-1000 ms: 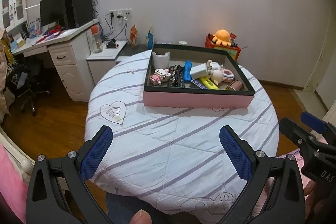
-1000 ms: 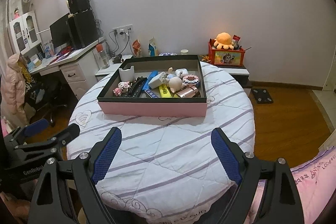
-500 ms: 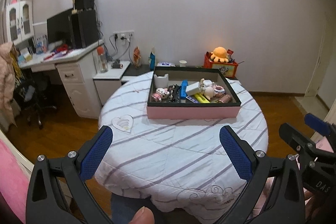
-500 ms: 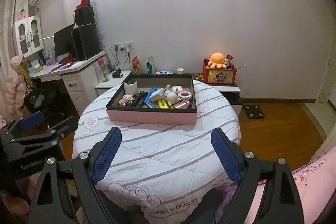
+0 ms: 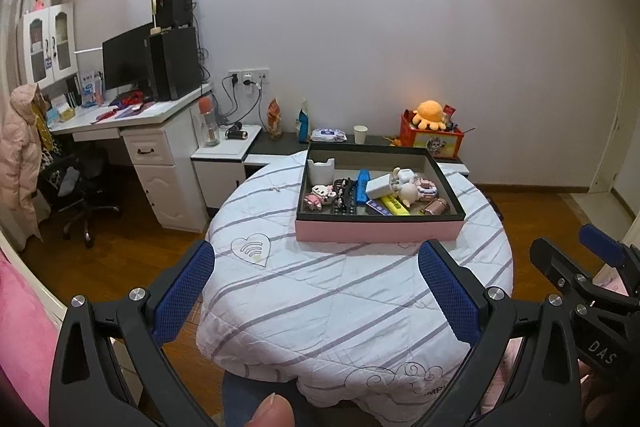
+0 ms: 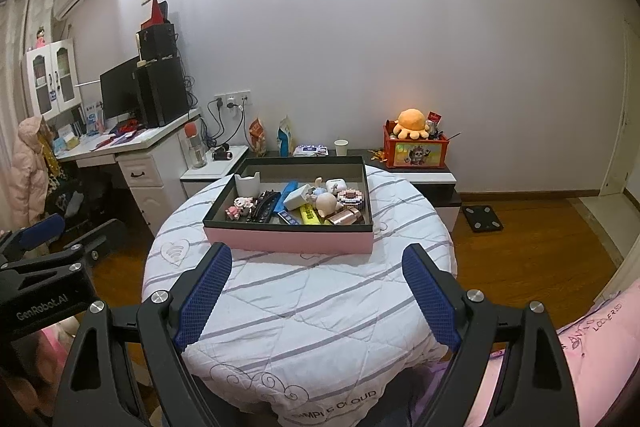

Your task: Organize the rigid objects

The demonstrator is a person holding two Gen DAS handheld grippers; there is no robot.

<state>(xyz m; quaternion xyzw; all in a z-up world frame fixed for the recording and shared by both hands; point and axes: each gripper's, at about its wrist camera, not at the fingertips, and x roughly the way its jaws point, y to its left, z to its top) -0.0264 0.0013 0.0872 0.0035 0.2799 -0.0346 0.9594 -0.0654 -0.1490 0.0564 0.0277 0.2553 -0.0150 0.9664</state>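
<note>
A pink box with a black rim [image 5: 376, 231] [image 6: 288, 241] sits on a round table covered by a white striped quilt [image 5: 320, 299] [image 6: 312, 299]. It holds several small rigid items: a white cup [image 5: 321, 169], a blue bar [image 5: 362, 183], a white charger [image 5: 380, 187], a yellow stick [image 5: 394, 205], a copper cylinder [image 5: 435, 205] and small figurines. My left gripper [image 5: 316, 291] is open and empty, well short of the box. My right gripper [image 6: 316, 287] is open and empty, also held back at the table's near edge.
A white desk with a monitor and black speakers [image 5: 152, 67] stands at the left, an office chair [image 5: 76, 187] beside it. A low shelf behind the table carries an orange plush on a red box [image 5: 430, 131]. Wooden floor [image 6: 520, 251] lies right of the table.
Both grippers have pulled back and risen away from the table, so the box looks smaller and farther off. Both stay open and empty.
</note>
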